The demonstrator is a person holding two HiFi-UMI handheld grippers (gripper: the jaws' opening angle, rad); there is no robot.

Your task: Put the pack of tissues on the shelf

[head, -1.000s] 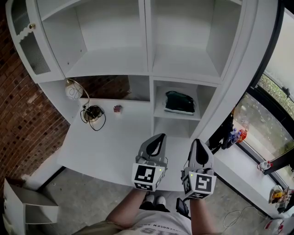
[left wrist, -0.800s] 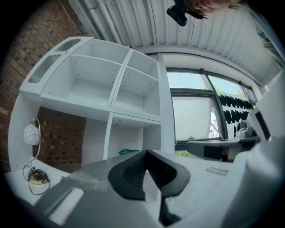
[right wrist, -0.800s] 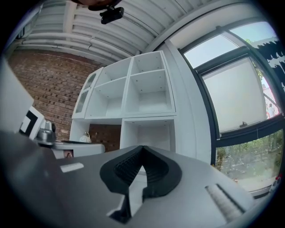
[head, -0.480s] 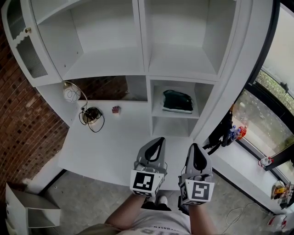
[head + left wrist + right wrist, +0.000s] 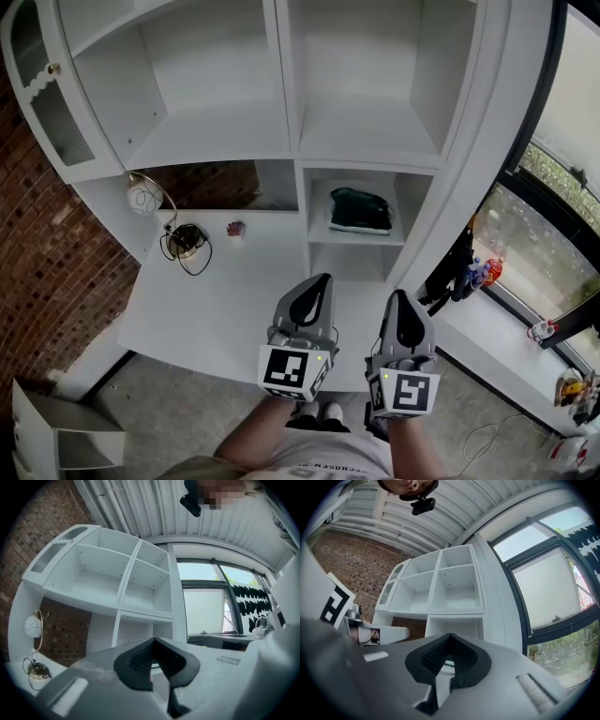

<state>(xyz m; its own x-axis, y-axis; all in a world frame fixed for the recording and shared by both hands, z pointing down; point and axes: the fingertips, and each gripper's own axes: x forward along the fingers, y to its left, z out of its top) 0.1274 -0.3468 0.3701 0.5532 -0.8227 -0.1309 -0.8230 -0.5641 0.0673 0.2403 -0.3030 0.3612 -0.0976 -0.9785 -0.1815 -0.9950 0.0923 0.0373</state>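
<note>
Low in the frame, the left tool (image 5: pixel 322 279) and right tool (image 5: pixel 399 294) hover above a smooth white surface (image 5: pixel 220 309), jaws pressed together, holding nothing. Beyond, mid-frame, the pack of tissues (image 5: pixel 360 211), dark green, soft and rumpled, lies flat on a small white shelf (image 5: pixel 354 236).

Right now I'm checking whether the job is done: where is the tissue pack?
In the head view the tissue pack lies on the small shelf inside the cubby right of centre, just below the big upper compartments.
</note>
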